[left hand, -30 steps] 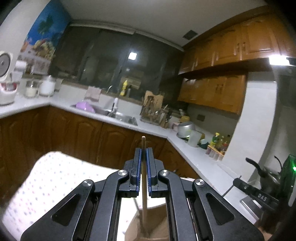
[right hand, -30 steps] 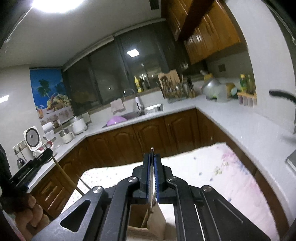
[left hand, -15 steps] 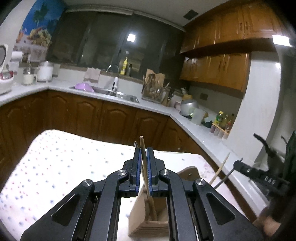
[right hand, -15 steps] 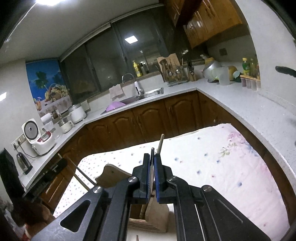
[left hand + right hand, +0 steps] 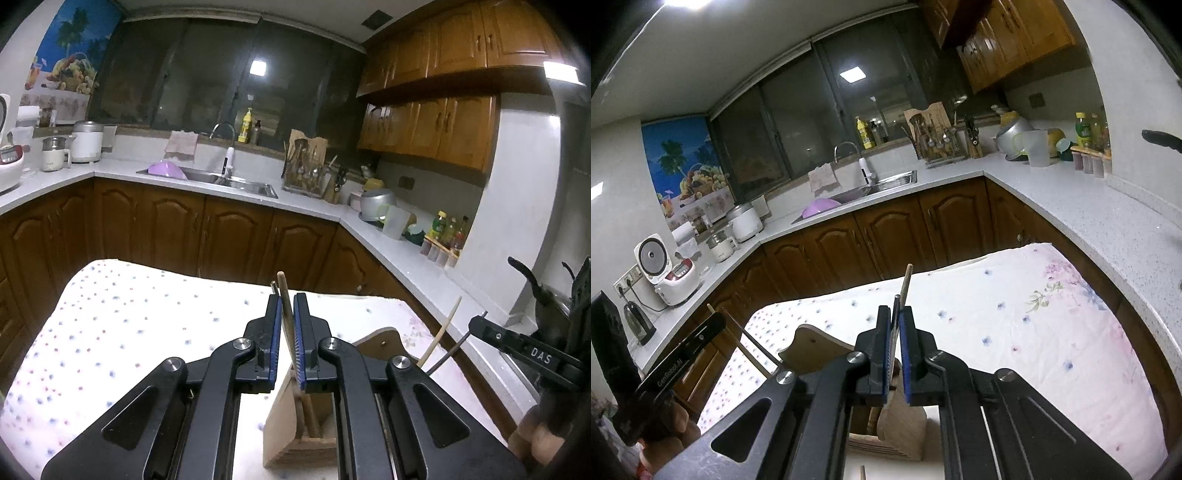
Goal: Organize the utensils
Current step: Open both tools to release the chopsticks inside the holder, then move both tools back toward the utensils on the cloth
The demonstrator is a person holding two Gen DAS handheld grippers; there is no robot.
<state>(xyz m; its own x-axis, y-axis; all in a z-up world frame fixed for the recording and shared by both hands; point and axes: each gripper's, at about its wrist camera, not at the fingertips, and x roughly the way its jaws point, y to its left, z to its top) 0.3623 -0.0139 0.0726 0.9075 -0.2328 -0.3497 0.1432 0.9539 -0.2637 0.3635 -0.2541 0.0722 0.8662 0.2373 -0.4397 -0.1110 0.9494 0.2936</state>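
A wooden utensil holder (image 5: pixel 295 432) stands on the cloth-covered table (image 5: pixel 129 332) below both grippers; it also shows in the right wrist view (image 5: pixel 820 347). My left gripper (image 5: pixel 287 306) has its jaws slightly apart around a wooden chopstick (image 5: pixel 285 295) that leans in the holder, with a dark chopstick beside it. My right gripper (image 5: pixel 895 317) has its jaws slightly apart around a wooden chopstick (image 5: pixel 906 284) and a dark one standing in the holder. Each gripper shows at the edge of the other's view.
Wooden cabinets (image 5: pixel 207 236) and a white counter (image 5: pixel 399 266) run around the table. A sink (image 5: pixel 221 181), a utensil rack (image 5: pixel 306 173), a rice cooker (image 5: pixel 665 269) and bottles (image 5: pixel 447 236) stand on the counter.
Both grippers have lowered and tilted down toward the holder. Both sets of jaws have parted from a tight hold, and the chopsticks now lean loosely inside the holder.
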